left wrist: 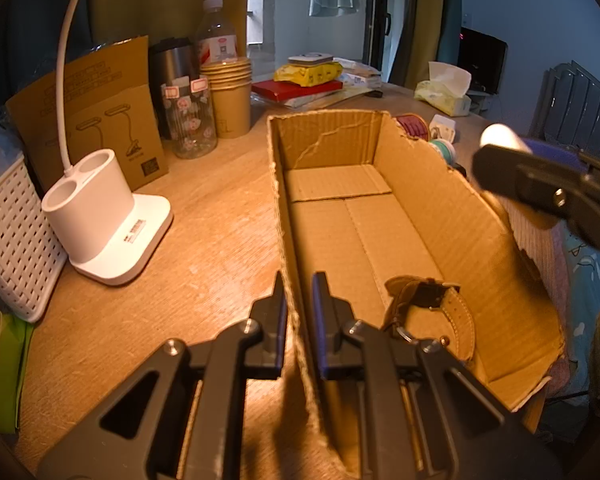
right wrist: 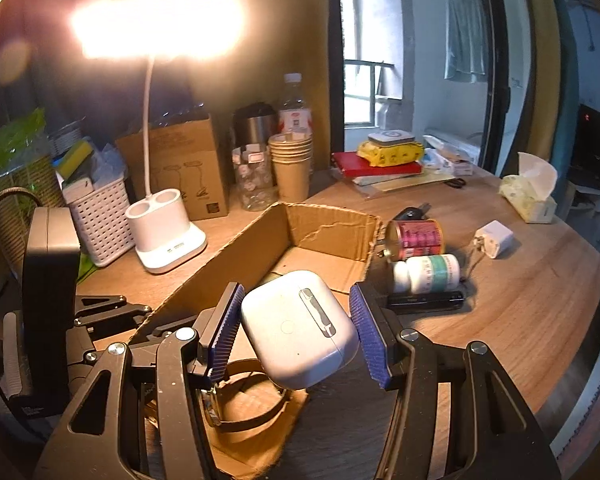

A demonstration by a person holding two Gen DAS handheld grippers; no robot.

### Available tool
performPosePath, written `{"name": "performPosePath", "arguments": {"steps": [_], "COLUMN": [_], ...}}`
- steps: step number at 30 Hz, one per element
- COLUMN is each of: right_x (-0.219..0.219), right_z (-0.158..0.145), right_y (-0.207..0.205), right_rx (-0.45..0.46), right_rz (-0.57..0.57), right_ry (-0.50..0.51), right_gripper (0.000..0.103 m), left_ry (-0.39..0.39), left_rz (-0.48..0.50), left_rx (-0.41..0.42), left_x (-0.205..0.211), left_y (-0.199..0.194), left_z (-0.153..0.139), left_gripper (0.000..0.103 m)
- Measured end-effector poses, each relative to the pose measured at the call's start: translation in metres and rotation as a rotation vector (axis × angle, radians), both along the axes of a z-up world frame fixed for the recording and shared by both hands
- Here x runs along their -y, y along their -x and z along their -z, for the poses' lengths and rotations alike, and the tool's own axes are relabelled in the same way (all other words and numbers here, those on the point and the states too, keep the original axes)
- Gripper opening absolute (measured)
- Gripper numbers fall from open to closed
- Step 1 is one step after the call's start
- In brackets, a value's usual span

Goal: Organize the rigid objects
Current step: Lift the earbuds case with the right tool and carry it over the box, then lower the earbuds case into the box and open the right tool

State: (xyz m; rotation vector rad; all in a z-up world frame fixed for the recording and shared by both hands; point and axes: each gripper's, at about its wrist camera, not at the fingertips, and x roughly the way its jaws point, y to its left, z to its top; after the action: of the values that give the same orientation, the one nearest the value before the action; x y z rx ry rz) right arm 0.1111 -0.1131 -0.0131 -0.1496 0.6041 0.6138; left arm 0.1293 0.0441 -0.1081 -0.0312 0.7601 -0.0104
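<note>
An open corrugated cardboard box (left wrist: 364, 216) sits mid-desk on the wooden table (left wrist: 204, 240), with a brown leather-strap wristwatch (left wrist: 428, 308) lying inside at its near end. Left of the box stands a white plastic lamp base with two round wells (left wrist: 100, 216), with a white perforated plastic basket (left wrist: 12, 240) further left. Right of the box lie a red metal can (right wrist: 416, 238) and, nearer the camera, a white pill bottle (right wrist: 426, 274).
</note>
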Motion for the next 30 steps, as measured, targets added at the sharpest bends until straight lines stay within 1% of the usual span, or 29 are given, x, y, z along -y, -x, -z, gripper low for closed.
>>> {"name": "performPosePath", "arguments": {"steps": [11, 18, 23, 30], "right_x": [-0.014, -0.020, -0.026, -0.027], "right_z": [0.010, 0.017, 0.027, 0.037], "right_y": [-0.003, -0.015, -0.025, -0.028], "right_rx": [-0.019, -0.044, -0.088, -0.117], "right_rz": [-0.042, -0.066, -0.099, -0.109], "right_ry": [0.012, 0.012, 0.028, 0.048], "right_gripper": [0.058, 0.058, 0.058, 0.058], "left_ry": [-0.001, -0.001, 0.000, -0.001], "left_rz": [0.000, 0.000, 0.000, 0.000], "left_rx": [0.001, 0.001, 0.000, 0.000], "left_x": [0.000, 0.001, 0.000, 0.000], "left_y": [0.000, 0.001, 0.001, 0.001], "left_z": [0.000, 0.000, 0.000, 0.000], "left_gripper": [0.012, 0.012, 0.012, 0.012]}}
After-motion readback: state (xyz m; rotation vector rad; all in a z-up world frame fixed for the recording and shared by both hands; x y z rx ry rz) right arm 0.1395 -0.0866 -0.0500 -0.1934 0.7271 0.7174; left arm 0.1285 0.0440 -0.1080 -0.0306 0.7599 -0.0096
